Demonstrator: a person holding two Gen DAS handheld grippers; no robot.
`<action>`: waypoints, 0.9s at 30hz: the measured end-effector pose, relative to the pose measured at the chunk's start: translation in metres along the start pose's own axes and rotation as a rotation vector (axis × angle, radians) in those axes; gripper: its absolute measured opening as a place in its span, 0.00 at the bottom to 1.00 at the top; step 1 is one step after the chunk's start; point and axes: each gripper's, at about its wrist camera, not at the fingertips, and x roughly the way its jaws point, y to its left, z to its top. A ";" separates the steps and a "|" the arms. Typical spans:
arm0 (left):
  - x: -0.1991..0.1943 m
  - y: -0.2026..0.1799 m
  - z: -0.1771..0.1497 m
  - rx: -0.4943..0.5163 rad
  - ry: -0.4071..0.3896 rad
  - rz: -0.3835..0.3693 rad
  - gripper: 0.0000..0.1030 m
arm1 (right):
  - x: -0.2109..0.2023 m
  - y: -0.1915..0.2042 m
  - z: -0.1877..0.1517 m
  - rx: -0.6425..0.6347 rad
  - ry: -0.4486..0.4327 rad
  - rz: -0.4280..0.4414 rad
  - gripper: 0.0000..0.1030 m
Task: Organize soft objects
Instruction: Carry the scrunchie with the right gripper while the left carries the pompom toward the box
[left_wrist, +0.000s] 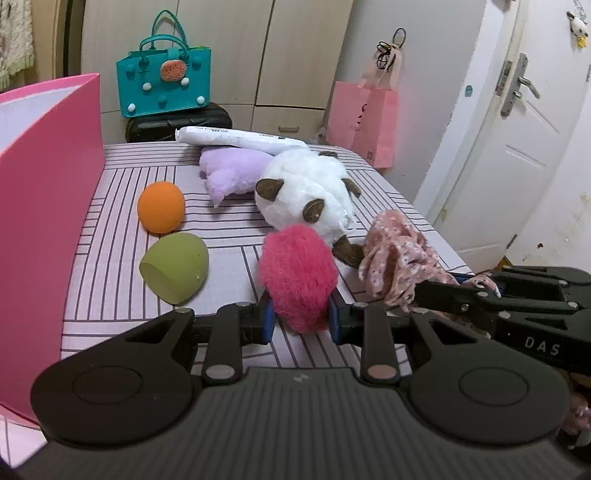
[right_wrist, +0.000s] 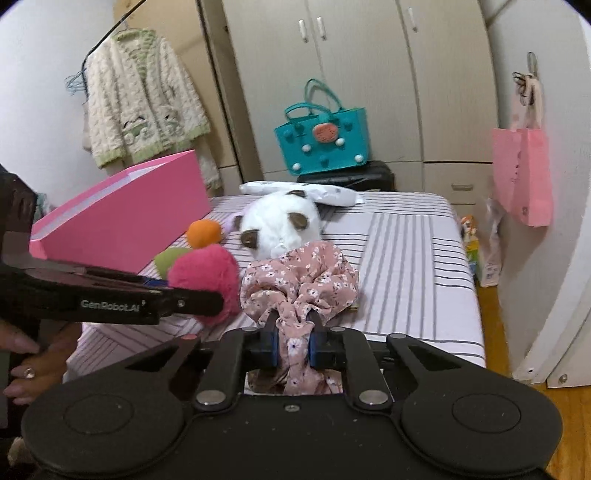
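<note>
My left gripper is shut on a fluffy magenta pom-pom, held just above the striped table. My right gripper is shut on a pink floral cloth, bunched between its blue pads; the cloth also shows in the left wrist view. On the table lie an orange ball, a green egg-shaped sponge, a white plush with brown ears and a lilac plush. An open pink box stands at the left.
A white soft pack lies at the table's far edge. Behind it, a teal bag sits on a black case. A pink paper bag hangs at the right near a white door.
</note>
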 end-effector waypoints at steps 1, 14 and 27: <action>-0.002 0.001 0.001 -0.003 0.006 -0.008 0.26 | -0.001 0.003 0.002 -0.011 0.007 0.007 0.17; -0.047 0.016 0.004 0.031 0.011 0.011 0.26 | -0.011 0.036 0.027 -0.126 0.089 0.056 0.17; -0.106 0.040 0.016 0.053 -0.003 0.016 0.26 | -0.023 0.062 0.065 -0.154 0.126 0.172 0.17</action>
